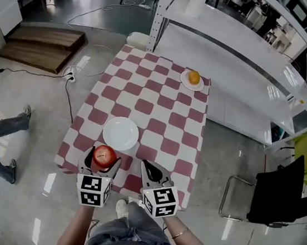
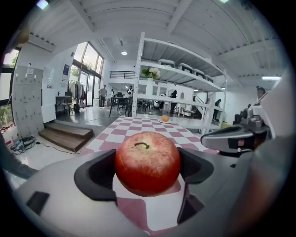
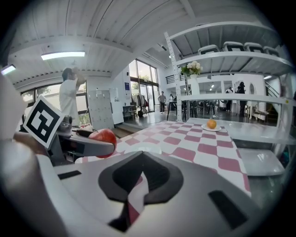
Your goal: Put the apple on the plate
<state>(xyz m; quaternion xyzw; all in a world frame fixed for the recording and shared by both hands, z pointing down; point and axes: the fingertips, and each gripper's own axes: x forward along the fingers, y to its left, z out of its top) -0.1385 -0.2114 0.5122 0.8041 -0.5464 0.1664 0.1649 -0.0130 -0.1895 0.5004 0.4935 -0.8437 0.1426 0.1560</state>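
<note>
No text, brand or number could be read anywhere. The cube (image 1: 93, 189) on the left gripper (image 1: 104, 157) and the cube (image 1: 160, 200) on the right gripper (image 1: 148, 169) bore only black-and-white square marker patterns, no letters. A blue sign (image 2: 66, 70) on the wall, far ahead and left of the left gripper, was too small to read.
</note>
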